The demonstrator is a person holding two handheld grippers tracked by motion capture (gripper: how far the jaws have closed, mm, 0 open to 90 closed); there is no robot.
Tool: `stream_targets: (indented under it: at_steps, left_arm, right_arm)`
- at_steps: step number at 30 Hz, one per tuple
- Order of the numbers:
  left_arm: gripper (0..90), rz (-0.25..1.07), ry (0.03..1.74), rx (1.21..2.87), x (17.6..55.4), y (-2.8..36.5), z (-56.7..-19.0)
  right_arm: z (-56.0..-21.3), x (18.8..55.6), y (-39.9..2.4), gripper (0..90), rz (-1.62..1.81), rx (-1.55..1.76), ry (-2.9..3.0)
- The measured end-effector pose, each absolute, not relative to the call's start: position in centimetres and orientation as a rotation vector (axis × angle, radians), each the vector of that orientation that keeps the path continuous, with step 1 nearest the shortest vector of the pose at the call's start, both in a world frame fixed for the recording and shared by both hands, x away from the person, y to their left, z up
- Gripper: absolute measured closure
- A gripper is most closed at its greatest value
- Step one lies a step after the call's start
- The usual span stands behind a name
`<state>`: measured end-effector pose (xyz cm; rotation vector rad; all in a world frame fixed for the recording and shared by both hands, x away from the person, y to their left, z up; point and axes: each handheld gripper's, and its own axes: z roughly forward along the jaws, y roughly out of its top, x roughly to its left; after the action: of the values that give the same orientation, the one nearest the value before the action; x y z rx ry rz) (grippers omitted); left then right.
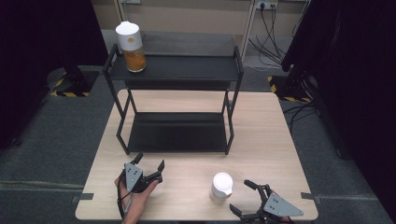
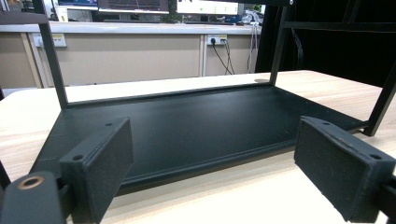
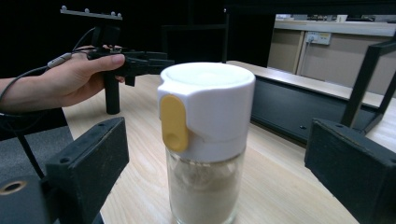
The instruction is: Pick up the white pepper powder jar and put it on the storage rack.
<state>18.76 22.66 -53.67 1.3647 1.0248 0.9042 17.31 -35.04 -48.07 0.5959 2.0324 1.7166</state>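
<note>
Jar (image 1: pixel 222 187) w/ white cap & pale powder stands upright on the bench (image 1: pixel 280 135), near edge, approx 5 o'clock from the bench centre. My right hand-held gripper (image 1: pixel 243 198) sits just at its 4 o'clock, jaws spread wide, not touching it. In the right gripper view the jar (image 3: pixel 205 140) is between my two black jaws w/ gaps both sides; a yellow tab on the cap faces the camera. No brand, label or writing readable on it.

My left hand-held gripper (image 1: pixel 150 164) is at approx 7 o'clock on the bench, jaws also spread, pinching nothing, pointing at the lower shelf of the black rack (image 1: pixel 177 133). The left gripper view looks across that lower shelf (image 2: pixel 187 126), just ahead of the jaws.

Second jar (image 1: pixel 130 46), white cap, orange contents, stands on the rack's top shelf at its left end, approx 11 o'clock, well apart from both hand-held grippers. Its marking is too small to read.
</note>
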Motion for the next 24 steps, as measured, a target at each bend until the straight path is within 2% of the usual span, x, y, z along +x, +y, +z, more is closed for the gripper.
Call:
stream_targets:
  at_steps: [10, 24]
  left_arm:
    - [11.6, 0.901, 1.025, 1.364, 18.8, 22.7, -53.7]
    - [11.6, 0.897, 1.028, 1.362, 18.8, 22.7, -53.7]
  right_arm:
    - [-48.0, 18.0, -33.2, 9.1, 1.715, 0.602, 2.027]
    - [-47.8, 19.1, -31.0, 21.0, 1.694, 0.598, 2.044]
